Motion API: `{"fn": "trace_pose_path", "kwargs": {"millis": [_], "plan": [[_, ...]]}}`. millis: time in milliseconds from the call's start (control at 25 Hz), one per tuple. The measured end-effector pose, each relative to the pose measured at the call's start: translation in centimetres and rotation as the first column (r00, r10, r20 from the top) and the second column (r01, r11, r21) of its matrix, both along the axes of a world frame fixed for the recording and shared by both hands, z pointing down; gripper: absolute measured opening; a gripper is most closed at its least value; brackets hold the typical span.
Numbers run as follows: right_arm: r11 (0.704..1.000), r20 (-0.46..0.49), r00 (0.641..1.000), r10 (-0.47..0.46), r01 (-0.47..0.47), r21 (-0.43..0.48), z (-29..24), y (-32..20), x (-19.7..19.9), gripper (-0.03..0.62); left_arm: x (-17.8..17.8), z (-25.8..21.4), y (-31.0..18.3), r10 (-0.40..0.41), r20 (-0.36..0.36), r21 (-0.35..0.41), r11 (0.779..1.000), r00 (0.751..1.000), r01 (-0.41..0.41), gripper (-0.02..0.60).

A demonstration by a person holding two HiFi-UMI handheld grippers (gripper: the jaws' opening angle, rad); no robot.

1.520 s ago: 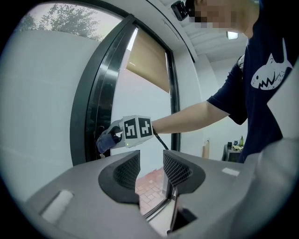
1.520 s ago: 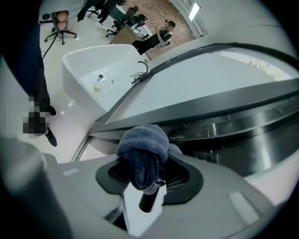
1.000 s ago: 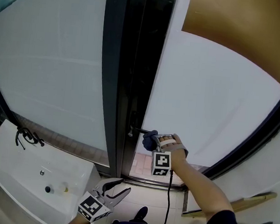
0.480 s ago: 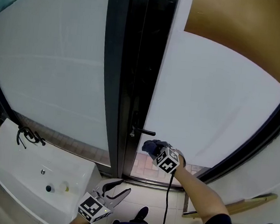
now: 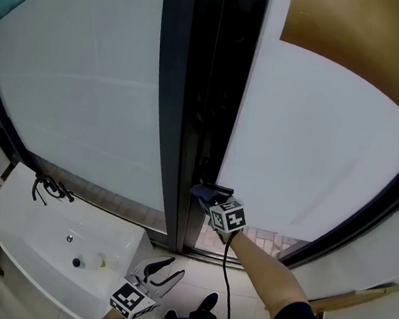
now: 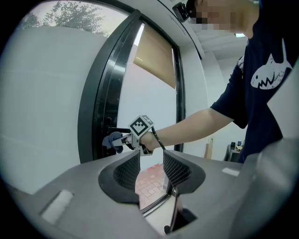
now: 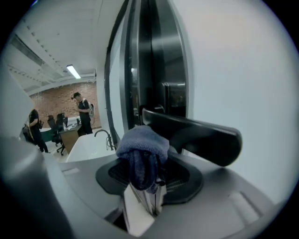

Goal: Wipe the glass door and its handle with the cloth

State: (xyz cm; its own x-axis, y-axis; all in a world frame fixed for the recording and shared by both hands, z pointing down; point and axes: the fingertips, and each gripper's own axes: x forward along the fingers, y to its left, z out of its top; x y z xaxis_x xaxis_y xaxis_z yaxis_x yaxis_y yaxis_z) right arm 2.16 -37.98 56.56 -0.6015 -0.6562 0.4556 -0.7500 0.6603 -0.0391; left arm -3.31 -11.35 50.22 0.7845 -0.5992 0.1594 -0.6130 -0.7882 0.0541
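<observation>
The right gripper [image 7: 142,173] has its jaws closed on the cloth [image 7: 141,150]. The cloth is a blue-grey wad. Its folds are pinched between the jaws and a rounded bunch bulges out past the tips. A white tag hangs from it behind the jaws.

Just ahead of the tips and slightly above them is the handle [image 7: 198,136], a dark lever. Its long axis lies roughly level, crossing in front of the jaws. The root is to their left at the black frame [image 7: 156,56], and the blunt free end points right, over the glass [image 7: 238,60]. The cloth's bulge sits against the lower side of the handle at the root end. The free end, to the right of the jaws, is bare.

In the head view the right gripper [image 5: 207,197] reaches forward with the cloth [image 5: 201,193] at the door's edge. The handle [image 5: 220,188] shows as a short bar just beyond it, pointing right from the frame [image 5: 190,105] onto the glass [image 5: 312,152].

The left gripper [image 5: 160,271] hangs low, well apart from the door, with a white sink [image 5: 31,234] to its left. Its own view shows the jaws [image 6: 150,171] at a moderate gap with nothing between them. Far ahead of them are the right gripper [image 6: 122,139] and the cloth [image 6: 112,140], which sits under the handle [image 6: 117,131].
</observation>
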Motion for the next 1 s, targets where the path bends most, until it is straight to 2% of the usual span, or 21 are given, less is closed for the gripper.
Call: {"fn": "trace_pose_path", "kwargs": {"millis": [160,240,520,760,1000], "plan": [[0.996,0.114,0.990,0.087,-0.090,0.021,-0.3,-2.1,-0.6,0.167,-0.6,0.8,-0.3,-0.026,0.010,-0.020,0.999,1.000,0.026,0.149],[0.993,0.142,0.984,0.110,-0.115,0.023,-0.1,-2.9,-0.7,0.167,-0.7,0.8,-0.4,-0.034,0.008,-0.029,0.999,0.999,0.034,0.149],[0.998,0.097,0.994,0.050,-0.053,0.029,0.5,-3.2,-0.4,0.165,-0.1,1.4,-1.1,-0.029,0.022,-0.039,0.999,0.999,0.030,0.150],[0.997,0.093,0.993,0.078,-0.076,-0.024,2.1,-2.8,0.9,0.164,0.9,1.1,-1.0,-0.007,0.027,-0.028,1.000,1.000,0.008,0.149],[0.985,0.014,0.992,0.127,-0.125,-0.116,6.1,-2.1,4.1,0.165,1.0,1.0,-0.7,-0.004,0.035,-0.031,0.999,0.999,0.005,0.149]]}}
